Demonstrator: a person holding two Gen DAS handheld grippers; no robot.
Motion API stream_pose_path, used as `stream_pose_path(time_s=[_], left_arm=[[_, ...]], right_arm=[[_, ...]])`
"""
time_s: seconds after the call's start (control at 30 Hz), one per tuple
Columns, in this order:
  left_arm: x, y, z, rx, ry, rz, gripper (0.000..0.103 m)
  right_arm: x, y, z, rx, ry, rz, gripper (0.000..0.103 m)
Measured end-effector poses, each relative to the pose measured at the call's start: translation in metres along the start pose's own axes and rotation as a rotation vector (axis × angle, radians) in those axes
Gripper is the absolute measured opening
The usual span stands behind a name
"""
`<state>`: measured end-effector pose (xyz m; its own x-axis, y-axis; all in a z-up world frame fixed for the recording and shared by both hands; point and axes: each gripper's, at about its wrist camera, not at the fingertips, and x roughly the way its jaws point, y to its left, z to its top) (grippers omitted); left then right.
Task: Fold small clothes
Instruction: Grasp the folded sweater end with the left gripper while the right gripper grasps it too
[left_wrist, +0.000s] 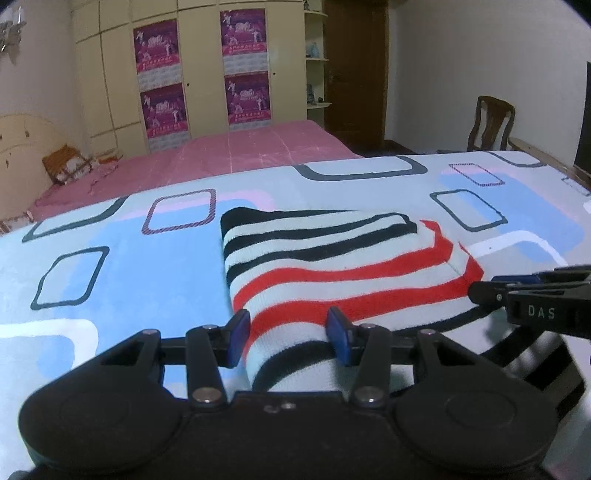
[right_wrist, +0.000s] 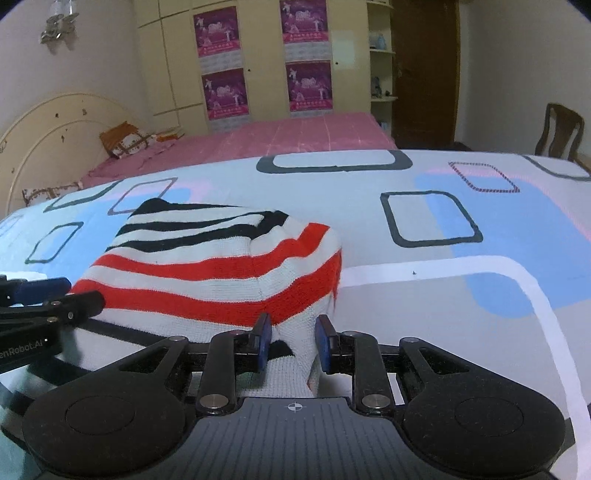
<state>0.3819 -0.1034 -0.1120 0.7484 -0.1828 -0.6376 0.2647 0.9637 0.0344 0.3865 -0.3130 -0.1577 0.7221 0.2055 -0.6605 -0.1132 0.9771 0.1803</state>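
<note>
Garment: small striped knit, white with black bands at the far end and red bands nearer, lying on the patterned bed cover. Near edge is lifted; far part rests flat.

Left claw: clamped on the near left part of the edge, cloth bunched between the blue pads. From this claw the knit runs off toward 12 to 1 o'clock.

Right claw: clamped on the near right corner, a white fold pinched between its pads. Knit spreads from it toward 10 to 12 o'clock.

Both claws sit side by side along the same near edge, neither clearly nearer. Judgement: the fold turns on carrying that edge away toward 12 o'clock, over the black-banded end.
</note>
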Motion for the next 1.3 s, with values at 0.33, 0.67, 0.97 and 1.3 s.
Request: stream_pose_path(time_s=[0.33,0.67,0.97,1.3], left_arm=[[-0.056,0.006,-0.034,0.011,0.003,-0.036,0.044],[-0.046,0.017,-0.051,-0.035,0.068,-0.082,0.045],[-0.049,0.023,-0.036,-0.004,0.103,-0.17,0.064],[-0.041,0.026,-0.009,-0.062,0.093,-0.202,0.082]], right_arm=[[-0.074,-0.003,-0.024,0.005,-0.039,0.066,0.024],[-0.069,-0.004,-0.061,0.047,0.042,-0.024,0.024],[-0.088,0.01,-0.048,0.066,0.041,-0.039,0.024],[-0.092,0.004,-0.022,0.145,0.028,-0.024,0.081]])
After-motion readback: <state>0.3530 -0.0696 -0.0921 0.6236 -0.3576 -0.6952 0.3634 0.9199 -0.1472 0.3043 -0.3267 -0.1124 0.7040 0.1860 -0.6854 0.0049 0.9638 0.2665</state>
